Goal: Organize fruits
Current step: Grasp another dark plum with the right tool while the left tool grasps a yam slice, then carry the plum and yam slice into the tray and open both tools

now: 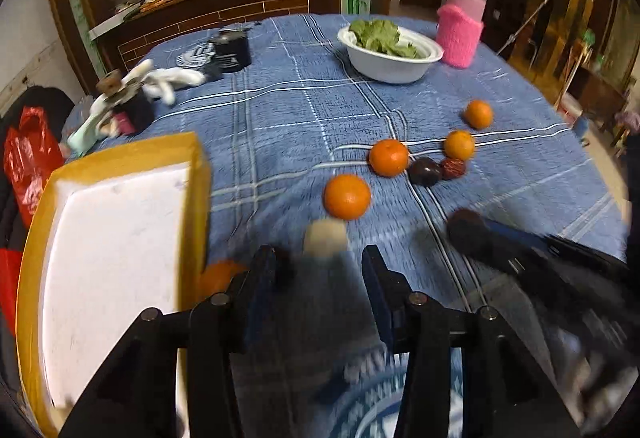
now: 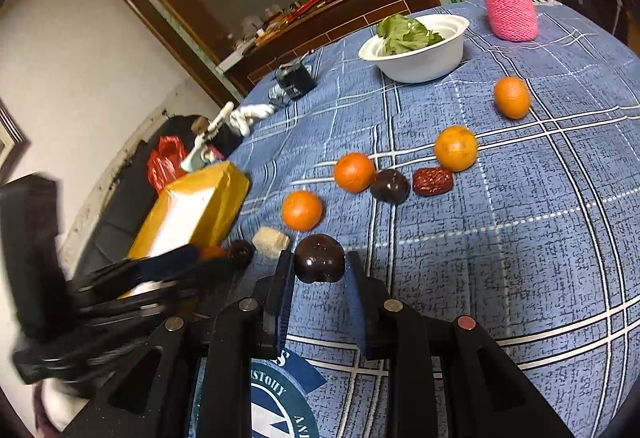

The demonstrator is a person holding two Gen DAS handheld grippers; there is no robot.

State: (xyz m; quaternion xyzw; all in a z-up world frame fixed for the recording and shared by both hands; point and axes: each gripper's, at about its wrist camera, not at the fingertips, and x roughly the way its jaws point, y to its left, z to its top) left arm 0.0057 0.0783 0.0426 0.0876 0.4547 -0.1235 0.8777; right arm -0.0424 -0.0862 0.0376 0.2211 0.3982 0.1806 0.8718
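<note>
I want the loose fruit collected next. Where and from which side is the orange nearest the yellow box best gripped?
Grip that orange across its widest middle, coming down from above with the tongs open wider than the fruit. It is round and sits alone on the blue cloth, with bare cloth to its left and right. The beige block lies close in front, so a low approach from there seems awkward.

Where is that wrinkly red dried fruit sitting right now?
In the right wrist view the red dried fruit lies on the blue checked tablecloth, mid-table, right beside a dark round fruit and just below an orange.
</note>
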